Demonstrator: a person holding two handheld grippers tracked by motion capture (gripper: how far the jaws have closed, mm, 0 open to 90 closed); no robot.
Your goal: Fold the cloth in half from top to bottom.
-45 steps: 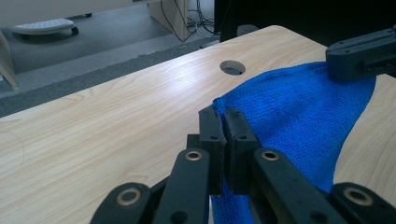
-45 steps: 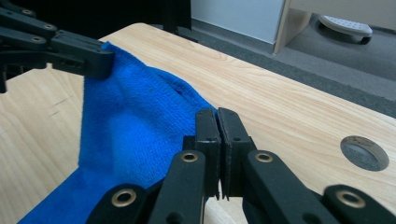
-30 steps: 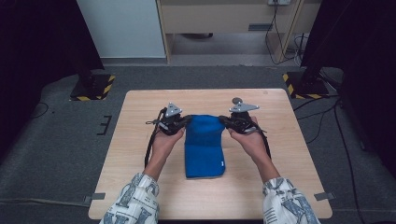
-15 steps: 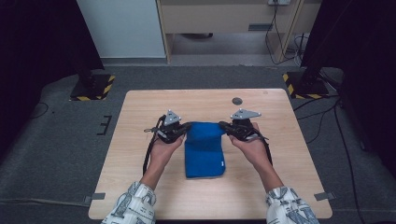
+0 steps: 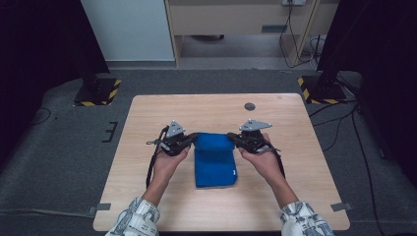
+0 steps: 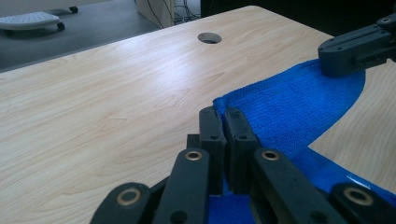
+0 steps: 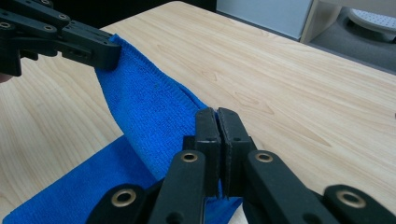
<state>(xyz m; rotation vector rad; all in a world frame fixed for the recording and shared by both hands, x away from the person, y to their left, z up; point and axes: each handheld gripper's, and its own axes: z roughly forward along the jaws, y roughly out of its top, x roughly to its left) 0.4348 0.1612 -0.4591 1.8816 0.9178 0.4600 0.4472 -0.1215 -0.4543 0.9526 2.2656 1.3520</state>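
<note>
**Blue towel lifted by its two far corners**

A blue towel lies near the middle of the wooden table, folded into a narrow strip that runs from the person's side toward the far edge. Its near part rests flat on the wood; its far end is raised off the surface and stretched between the two grippers.

The left gripper sits just beside the towel's far left corner. In the left gripper view its jaws are pressed together with the blue cloth pinched between them, and the fabric sweeps away from that corner in a curve to the other gripper's jaws.

The right gripper is at the towel's far right corner, mirrored across the cloth. In the right gripper view its jaws are likewise clamped tight on the edge of the towel, with the cloth rising up from the table to that pinch.

A round hole in the table lies beyond the towel, toward the far edge and a little to the right of it, well apart from the cloth.
</note>
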